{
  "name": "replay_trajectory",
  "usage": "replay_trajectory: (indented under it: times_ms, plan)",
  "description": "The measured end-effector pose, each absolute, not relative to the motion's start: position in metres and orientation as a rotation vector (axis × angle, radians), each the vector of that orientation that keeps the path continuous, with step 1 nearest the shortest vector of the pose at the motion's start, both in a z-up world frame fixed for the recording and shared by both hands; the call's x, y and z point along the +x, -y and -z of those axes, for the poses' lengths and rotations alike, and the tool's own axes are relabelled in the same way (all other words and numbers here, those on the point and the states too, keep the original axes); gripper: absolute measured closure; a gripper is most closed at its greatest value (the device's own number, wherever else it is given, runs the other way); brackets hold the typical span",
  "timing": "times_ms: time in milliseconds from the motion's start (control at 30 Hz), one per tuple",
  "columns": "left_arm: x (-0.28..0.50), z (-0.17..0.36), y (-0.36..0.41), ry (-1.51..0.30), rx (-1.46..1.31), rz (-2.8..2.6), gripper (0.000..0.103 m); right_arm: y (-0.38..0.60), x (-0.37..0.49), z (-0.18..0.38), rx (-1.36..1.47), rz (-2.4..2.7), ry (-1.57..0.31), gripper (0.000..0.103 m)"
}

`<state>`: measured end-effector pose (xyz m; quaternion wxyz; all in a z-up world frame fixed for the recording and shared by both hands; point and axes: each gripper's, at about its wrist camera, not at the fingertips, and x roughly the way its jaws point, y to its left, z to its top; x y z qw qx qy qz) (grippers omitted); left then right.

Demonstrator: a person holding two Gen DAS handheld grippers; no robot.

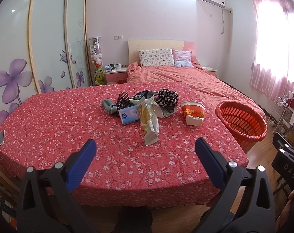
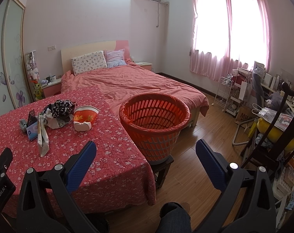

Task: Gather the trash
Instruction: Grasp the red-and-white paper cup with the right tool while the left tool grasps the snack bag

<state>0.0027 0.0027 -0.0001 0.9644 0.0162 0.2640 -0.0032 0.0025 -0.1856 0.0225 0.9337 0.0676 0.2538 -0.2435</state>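
A pile lies mid-table on the red floral cloth point(image 1: 59, 120): a yellow-white snack wrapper point(image 1: 148, 120), a blue tissue pack point(image 1: 128, 114), a crushed red-and-white paper bowl point(image 1: 192, 112), dark spotted fabric point(image 1: 167, 97), a grey sock point(image 1: 109, 105) and a black comb point(image 1: 122, 100). An orange basket point(image 1: 242, 121) lined with a red bag stands right of the table on a low stool. My left gripper point(image 1: 146, 145) is open, short of the wrapper. In the right wrist view my right gripper point(image 2: 146, 147) is open, near the basket point(image 2: 154, 124), with the wrapper point(image 2: 42, 136) and bowl point(image 2: 84, 119) to its left.
A phone point(image 1: 0, 138) lies at the table's left edge. A bed point(image 2: 139, 85) with a salmon cover stands behind the table. Sliding wardrobe doors point(image 1: 47, 38) are on the left. A chair point(image 2: 273, 132), racks and a cluttered desk fill the right side. A person's knee point(image 2: 175, 219) shows below.
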Motion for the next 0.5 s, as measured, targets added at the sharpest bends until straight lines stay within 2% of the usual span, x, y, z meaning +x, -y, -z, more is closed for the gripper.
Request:
replay_trajectory:
  times_ms: [500]
  plan:
    - [0.081,0.023,-0.068,-0.570,-0.048,-0.123,0.004,0.187,0.112,0.011,0.224,0.270,-0.598,0.002]
